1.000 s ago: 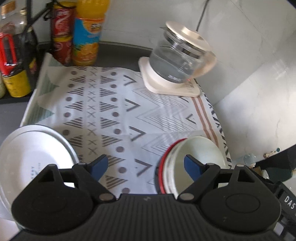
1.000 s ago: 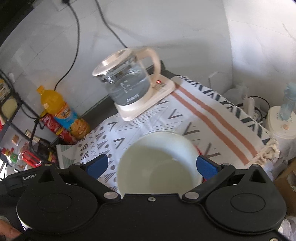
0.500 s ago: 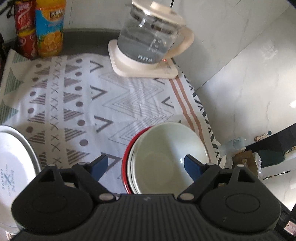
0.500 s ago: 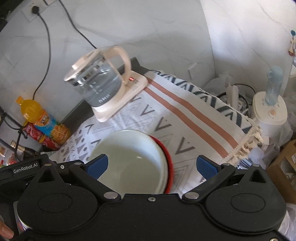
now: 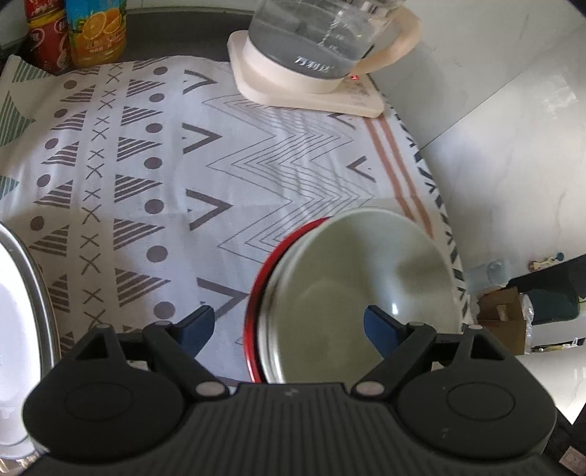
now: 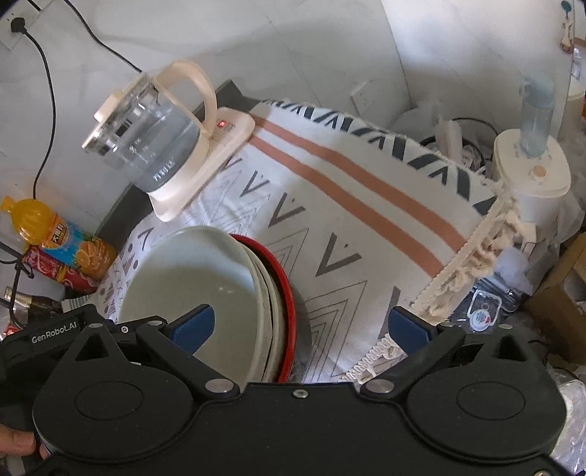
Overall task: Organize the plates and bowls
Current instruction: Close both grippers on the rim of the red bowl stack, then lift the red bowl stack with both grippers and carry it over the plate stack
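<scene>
A stack of bowls stands on the patterned cloth: a pale green bowl [image 5: 366, 278] on top, a red-rimmed bowl [image 5: 263, 278] at the bottom. My left gripper [image 5: 289, 326] is open and empty, its jaws spread across the stack's near left rim. The stack also shows in the right wrist view [image 6: 190, 271], with the red rim [image 6: 285, 293] on its right. My right gripper [image 6: 300, 326] is open and empty, just right of the stack. A white plate [image 5: 14, 329] lies at the left edge.
A glass kettle [image 5: 315, 40] on a cream base stands at the back of the cloth. Drink bottles [image 5: 99, 33] stand at the back left. The cloth's fringed edge [image 6: 472, 252] hangs off the table's right side, with a white appliance [image 6: 531, 175] and clutter beyond.
Both grippers have swung right. The bowl stack now sits under my left gripper and left of my right gripper. The white plate has slid to the left edge.
</scene>
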